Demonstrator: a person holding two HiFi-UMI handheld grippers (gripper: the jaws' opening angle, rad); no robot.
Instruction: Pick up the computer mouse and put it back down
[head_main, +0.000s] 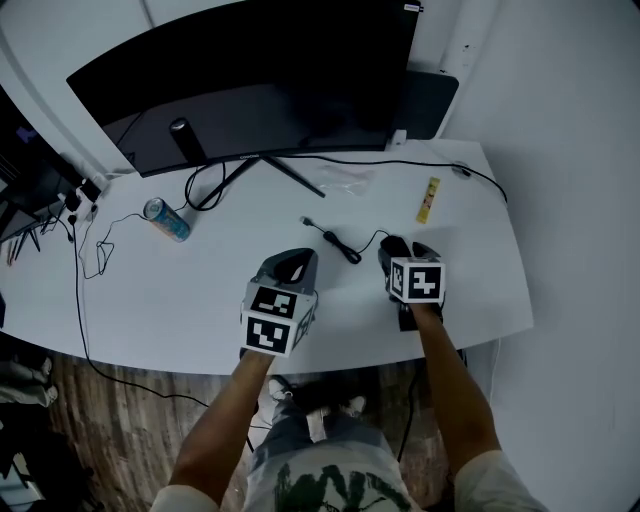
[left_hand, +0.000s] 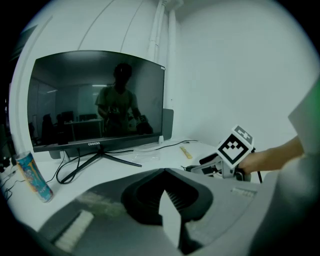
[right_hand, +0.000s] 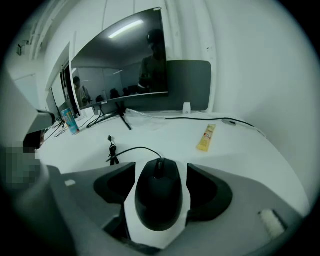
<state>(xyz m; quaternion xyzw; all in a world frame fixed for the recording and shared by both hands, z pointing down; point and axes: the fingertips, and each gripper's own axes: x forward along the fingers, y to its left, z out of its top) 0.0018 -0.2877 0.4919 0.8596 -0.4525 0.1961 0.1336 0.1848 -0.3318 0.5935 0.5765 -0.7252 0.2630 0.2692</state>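
Observation:
A black wired computer mouse lies on the white desk, its cable running off to the left. My right gripper sits around it, one dark pad on each side. Thin strips of white desk show between the mouse and the pads, so the jaws stand open. In the head view the right gripper rests at the desk's near right and covers most of the mouse. My left gripper hovers to its left, its jaws together with nothing in them.
A wide curved monitor on a stand fills the back of the desk. A drink can lies at the left, and a yellow packet at the back right. The mouse's coiled cable lies between the grippers. The desk's front edge is just behind both grippers.

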